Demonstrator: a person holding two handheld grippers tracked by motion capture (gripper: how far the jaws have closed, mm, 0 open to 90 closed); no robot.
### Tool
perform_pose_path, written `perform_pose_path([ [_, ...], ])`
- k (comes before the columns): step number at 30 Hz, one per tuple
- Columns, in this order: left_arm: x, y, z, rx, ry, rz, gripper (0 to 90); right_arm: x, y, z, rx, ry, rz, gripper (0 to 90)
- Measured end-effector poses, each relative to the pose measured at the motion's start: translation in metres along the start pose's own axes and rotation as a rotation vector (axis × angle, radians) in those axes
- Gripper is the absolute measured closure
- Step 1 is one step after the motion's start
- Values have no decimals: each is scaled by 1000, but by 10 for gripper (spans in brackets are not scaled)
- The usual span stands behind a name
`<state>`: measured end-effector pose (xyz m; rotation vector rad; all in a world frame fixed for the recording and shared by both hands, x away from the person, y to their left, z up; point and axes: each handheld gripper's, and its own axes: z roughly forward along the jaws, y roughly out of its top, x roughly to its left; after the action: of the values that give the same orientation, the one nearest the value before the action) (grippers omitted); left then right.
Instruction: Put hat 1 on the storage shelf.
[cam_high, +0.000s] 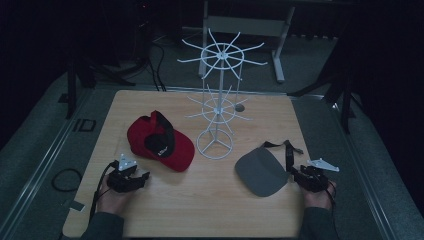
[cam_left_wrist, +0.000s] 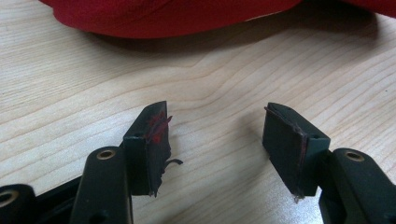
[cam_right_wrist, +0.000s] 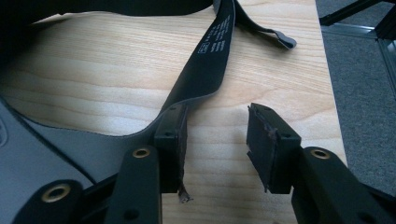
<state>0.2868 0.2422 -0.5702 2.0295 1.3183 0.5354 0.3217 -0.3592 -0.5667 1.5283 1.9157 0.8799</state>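
The work in hand appears to be hanging headwear on the white wire rack (cam_high: 216, 107), which stands upright at the middle of the tabletop (cam_high: 200, 210). The red cap (cam_high: 159, 141) lies on the left half of the tabletop, just ahead of the left gripper (cam_high: 142, 176); in the left gripper view its red edge (cam_left_wrist: 177, 18) sits across the top, apart from the fingers (cam_left_wrist: 149, 144), which are released and spread with bare wood between them. The grey visor (cam_high: 262, 172) lies on the right half, its brim toward the person and its black strap (cam_high: 287, 150) trailing away toward the far side. The right gripper (cam_high: 295, 172) rests at the visor's right edge. In the right gripper view the strap (cam_right_wrist: 210, 60) runs lengthwise away from the gripper, roughly parallel to the fingers, and its near end meets the tip of the inner finger (cam_right_wrist: 173, 135); the outer finger stands apart over bare wood, so the fingers are released and grasp nothing. The governing relation is that the strap lies at one finger rather than between the two: the right hand is judged nearer to a grasp, but a small sideways shift toward the visor would likely be required before closing. The rack lies forward and inward of both hands.
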Motion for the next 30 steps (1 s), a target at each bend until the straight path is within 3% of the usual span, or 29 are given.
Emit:
perform_pose_path([
  [8,-1,0,-2,11,-7,6,437,1,1,1,4,11,-9,518],
  [13,-7,1,-9,44,13,20,532,2,1,1,5,17,-13,485],
  [16,-9,5,-16,26,-34,0,533,2,1,1,7,20,-16,471],
  [21,-23,15,-26,11,-81,37,533,2,1,1,8,21,-16,461],
  [30,-34,21,-30,0,-115,35,501,3,1,2,11,9,-7,426],
])
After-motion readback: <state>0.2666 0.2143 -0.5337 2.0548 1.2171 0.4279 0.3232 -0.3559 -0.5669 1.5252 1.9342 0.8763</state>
